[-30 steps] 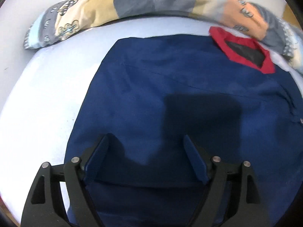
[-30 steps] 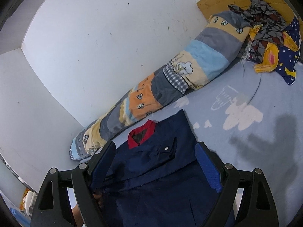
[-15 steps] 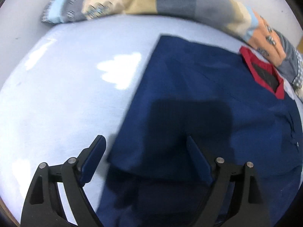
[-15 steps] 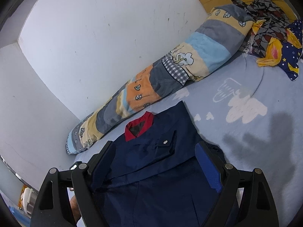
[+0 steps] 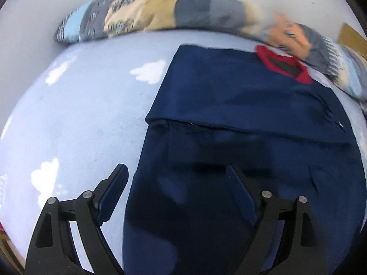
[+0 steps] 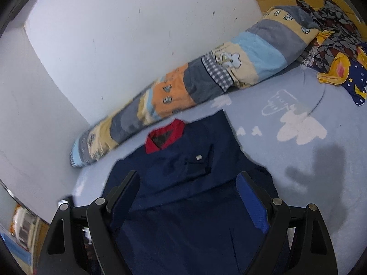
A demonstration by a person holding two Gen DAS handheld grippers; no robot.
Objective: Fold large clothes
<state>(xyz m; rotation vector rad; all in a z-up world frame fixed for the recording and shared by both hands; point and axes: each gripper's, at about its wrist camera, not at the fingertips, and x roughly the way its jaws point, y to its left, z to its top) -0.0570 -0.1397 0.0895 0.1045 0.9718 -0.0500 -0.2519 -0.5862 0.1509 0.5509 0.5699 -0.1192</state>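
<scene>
Under both wide-open, empty grippers, left gripper over the near left edge & right gripper mid-body, navy jacket lies flat on pale-blue bed sheet, long axis running fwd to red collar by patchwork bolster.

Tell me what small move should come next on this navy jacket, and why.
Probably lower the left gripper to the navy jacket edge between its fingers and pinch it. Both grippers are open and hold nothing. One flap already lies folded across the body below the red collar, while the lower part is unfolded on the light blue sheet.
</scene>
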